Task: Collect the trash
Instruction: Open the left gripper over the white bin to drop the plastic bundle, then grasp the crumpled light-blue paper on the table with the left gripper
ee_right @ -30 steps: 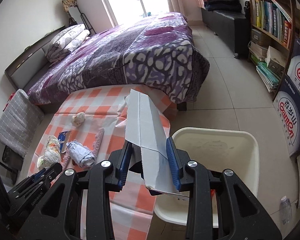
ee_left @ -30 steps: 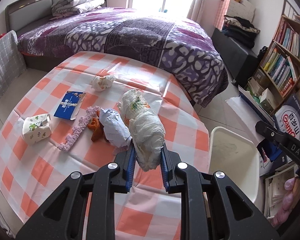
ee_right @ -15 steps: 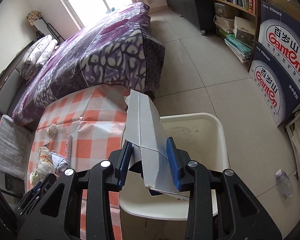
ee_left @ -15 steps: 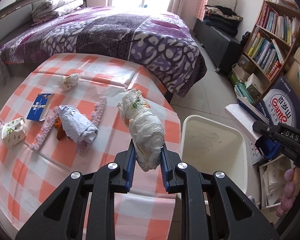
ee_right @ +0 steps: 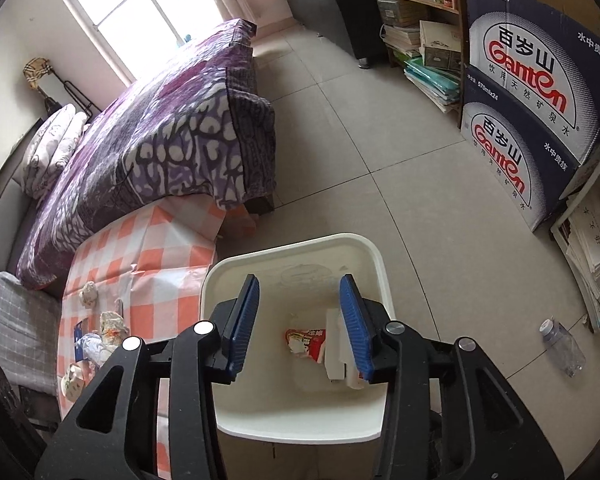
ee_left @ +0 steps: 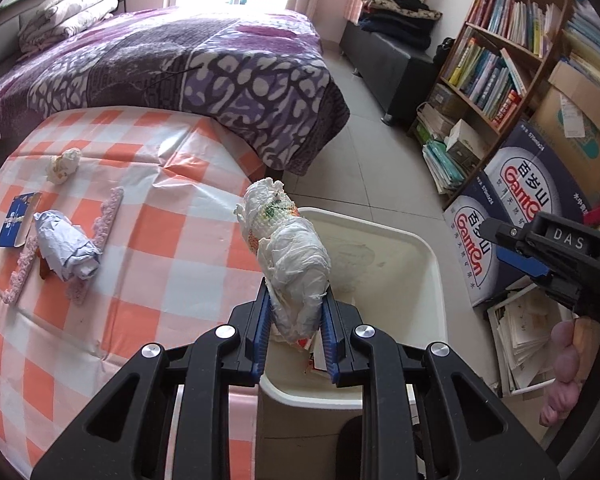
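1. First, from the left wrist view, the left gripper (ee_left: 294, 318) was closed on a crumpled white plastic bag (ee_left: 292, 256), pinched at its lower end so that the rest stood up above the blue pads. The bag hung over the near edge of the white trash bin (ee_left: 428, 280), probably so that it could fall inside once released.
2. Also in this view, the checkered table (ee_left: 172, 256) carried more trash: a crumpled paper ball (ee_left: 66, 250), a small tissue wad (ee_left: 64, 164) and a blue card (ee_left: 18, 220), all well apart from the bin.
3. Next, from the right wrist view, the right gripper (ee_right: 300, 324) stood directly above the trash bin (ee_right: 292, 264). Its jaws had just been opening and nothing was between them.
4. Finally, a white folded carton (ee_right: 334, 344) and a red wrapper (ee_right: 306, 342) lay on the bin's bottom, so this drop seemed finished.
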Tool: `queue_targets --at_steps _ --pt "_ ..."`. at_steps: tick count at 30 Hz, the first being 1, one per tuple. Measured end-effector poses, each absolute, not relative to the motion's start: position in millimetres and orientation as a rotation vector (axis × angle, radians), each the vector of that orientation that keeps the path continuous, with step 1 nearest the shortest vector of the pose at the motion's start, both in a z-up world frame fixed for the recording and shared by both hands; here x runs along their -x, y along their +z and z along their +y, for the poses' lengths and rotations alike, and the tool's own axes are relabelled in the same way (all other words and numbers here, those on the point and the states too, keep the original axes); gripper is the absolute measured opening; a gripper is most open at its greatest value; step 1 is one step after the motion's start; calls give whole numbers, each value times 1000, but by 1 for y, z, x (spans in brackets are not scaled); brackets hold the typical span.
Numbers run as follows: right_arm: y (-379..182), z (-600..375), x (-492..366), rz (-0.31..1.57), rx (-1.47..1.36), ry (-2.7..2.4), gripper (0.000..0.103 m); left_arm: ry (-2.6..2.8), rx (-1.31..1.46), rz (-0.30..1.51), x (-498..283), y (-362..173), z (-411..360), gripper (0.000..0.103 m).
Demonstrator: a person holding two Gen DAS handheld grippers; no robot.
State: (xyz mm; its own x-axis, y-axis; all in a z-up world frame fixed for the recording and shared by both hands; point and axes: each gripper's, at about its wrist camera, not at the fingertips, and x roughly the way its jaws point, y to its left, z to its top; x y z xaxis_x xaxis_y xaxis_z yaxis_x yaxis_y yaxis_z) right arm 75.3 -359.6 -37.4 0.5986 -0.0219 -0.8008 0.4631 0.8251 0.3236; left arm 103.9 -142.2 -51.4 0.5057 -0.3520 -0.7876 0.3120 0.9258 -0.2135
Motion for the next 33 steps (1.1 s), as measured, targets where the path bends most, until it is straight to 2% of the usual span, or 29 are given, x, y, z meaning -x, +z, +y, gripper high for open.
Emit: queue_targets --at_steps 8,12,15,18,21,28,33 --pt "-34 -377 -68 869 -589 -332 53 -469 8 987 -94 -62 -173 23" --pt "-33 -386 -65 860 -613 -350 63 -504 12 992 -89 -65 -181 23" --pt "-34 -390 -64 855 -636 -364 73 -555 28 999 -88 -66 -187 26" --pt "-33 -392 -62 845 -664 -388 86 -577 61 1005 -87 -66 -185 57" --pt "-34 -390 -62 841 -694 -394 89 -558 71 994 -89 -61 -179 60" --pt "-39 -365 -73 883 -662 -380 95 -421 67 1009 -100 -62 -153 78" --pt "-46 -339 -84 931 -670 -337 96 -282 48 1024 -111 -67 -120 79"
